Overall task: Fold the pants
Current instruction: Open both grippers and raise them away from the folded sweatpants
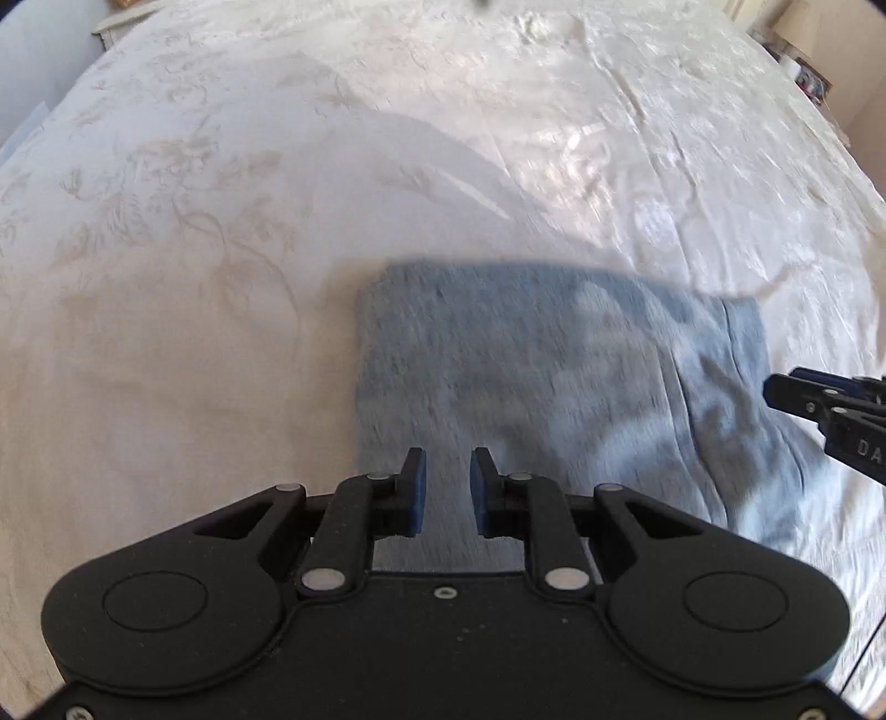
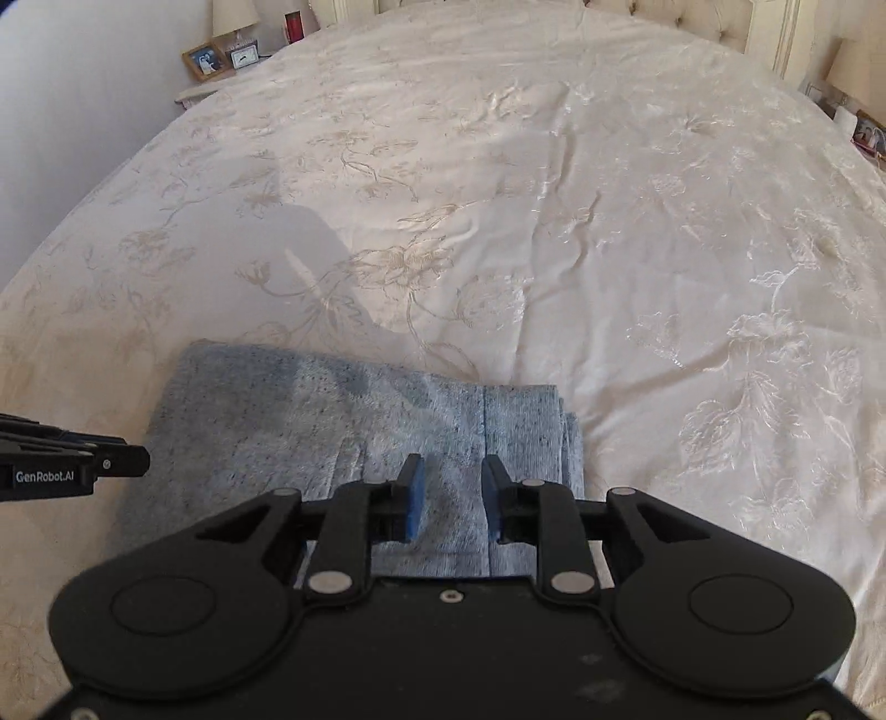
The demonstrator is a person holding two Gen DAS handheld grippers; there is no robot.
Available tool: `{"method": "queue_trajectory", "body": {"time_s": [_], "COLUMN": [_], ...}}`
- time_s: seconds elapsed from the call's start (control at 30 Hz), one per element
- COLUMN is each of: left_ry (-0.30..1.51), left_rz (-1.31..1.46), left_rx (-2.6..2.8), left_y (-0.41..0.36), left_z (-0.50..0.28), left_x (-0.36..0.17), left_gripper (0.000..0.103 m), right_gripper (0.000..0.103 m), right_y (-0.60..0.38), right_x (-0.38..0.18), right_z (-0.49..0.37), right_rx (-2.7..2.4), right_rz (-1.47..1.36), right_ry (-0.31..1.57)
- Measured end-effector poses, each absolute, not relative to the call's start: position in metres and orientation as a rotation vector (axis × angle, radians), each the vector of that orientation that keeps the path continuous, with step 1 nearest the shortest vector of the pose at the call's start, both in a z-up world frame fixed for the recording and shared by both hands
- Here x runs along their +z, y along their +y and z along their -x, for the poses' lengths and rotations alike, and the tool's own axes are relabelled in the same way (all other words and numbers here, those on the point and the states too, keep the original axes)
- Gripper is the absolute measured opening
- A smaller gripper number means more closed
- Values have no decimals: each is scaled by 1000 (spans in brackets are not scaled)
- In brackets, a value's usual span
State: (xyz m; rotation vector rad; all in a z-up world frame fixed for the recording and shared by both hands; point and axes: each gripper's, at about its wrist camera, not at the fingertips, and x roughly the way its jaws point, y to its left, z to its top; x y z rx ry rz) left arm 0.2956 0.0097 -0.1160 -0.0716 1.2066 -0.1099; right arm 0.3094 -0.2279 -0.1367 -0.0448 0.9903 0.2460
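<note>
The light blue pants [image 1: 531,376] lie folded into a compact rectangle on the cream bedspread [image 1: 221,249]. My left gripper [image 1: 447,471] hovers over their near left part, open and empty. In the right wrist view the pants [image 2: 310,421] show stacked layers at their right edge. My right gripper [image 2: 452,476] is open and empty above their near right part. The right gripper also shows at the right edge of the left wrist view [image 1: 775,387]. The left gripper shows at the left edge of the right wrist view [image 2: 141,459].
The bedspread [image 2: 554,194] with floral embroidery fills both views. A nightstand [image 2: 199,88] with a photo frame [image 2: 207,60], a clock and a lamp stands far left. The headboard [image 2: 720,27] is at the far end. More small items [image 2: 864,133] sit far right.
</note>
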Motion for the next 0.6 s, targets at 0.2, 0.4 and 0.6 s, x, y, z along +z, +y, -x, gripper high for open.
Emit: {"method": "queue_trajectory", "body": {"time_s": [0.2,0.4,0.6], "left_ry": [1336,1298,1222], "left_rz": [50,72,49], "left_rx": [-69,-34,4], "left_y": [8,10,8], "left_z": [-289,-285,-254], "left_x": [-169,-139,-102], "left_gripper": [30,29,29], "right_gripper": [25,28,28], "right_y": [-227,-239,-245], "right_x": [-186,-180,-132], "right_z": [-293,-299,-260], "right_rx": [185,116,120], "right_rz": [106,-15,-65], "right_ry": [1125,1131,1023]}}
